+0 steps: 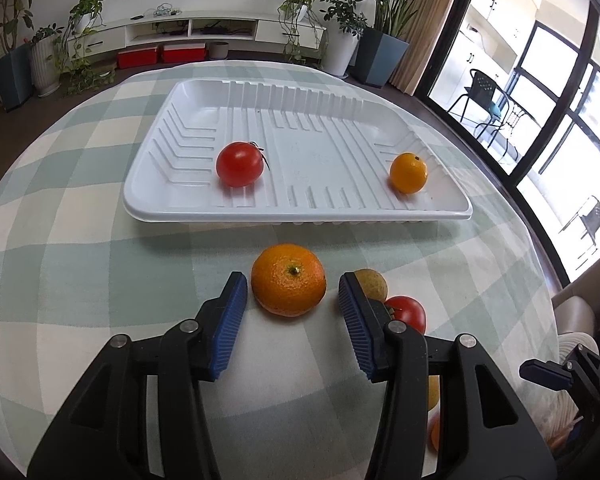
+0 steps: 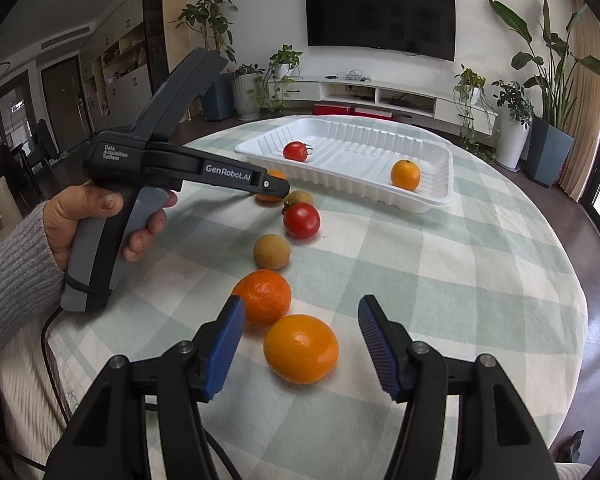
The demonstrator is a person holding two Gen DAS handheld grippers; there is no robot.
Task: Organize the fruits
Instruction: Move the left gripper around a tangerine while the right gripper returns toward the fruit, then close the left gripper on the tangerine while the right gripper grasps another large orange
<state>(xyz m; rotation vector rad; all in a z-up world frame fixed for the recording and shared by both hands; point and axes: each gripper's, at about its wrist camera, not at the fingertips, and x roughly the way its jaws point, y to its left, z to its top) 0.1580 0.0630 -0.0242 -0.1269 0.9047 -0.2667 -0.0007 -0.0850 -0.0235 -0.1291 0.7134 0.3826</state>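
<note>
Here, both grippers' fingers [image 1: 236, 320] gape, gripping nothing, over a checked tablecloth [image 1: 100, 280]; houseplants [image 2: 548, 60] behind.

My bench [image 2: 440, 280] is round and covered with a pale green and cream checked cloth [image 1: 100, 260], and a white ribbed plastic tray [image 1: 300, 216] sits directly on it toward the far side. On the cloth short of the tray lies a loose row of fruit: a dimpled orange [image 1: 288, 279] nearest the tray, a small brownish fruit [image 2: 299, 197] just beside it, a red tomato [image 2: 301, 220], another brownish round fruit [image 2: 271, 251], then a darker orange [image 2: 265, 297] touching a smooth bright orange [image 2: 301, 349] closest to me.
</note>
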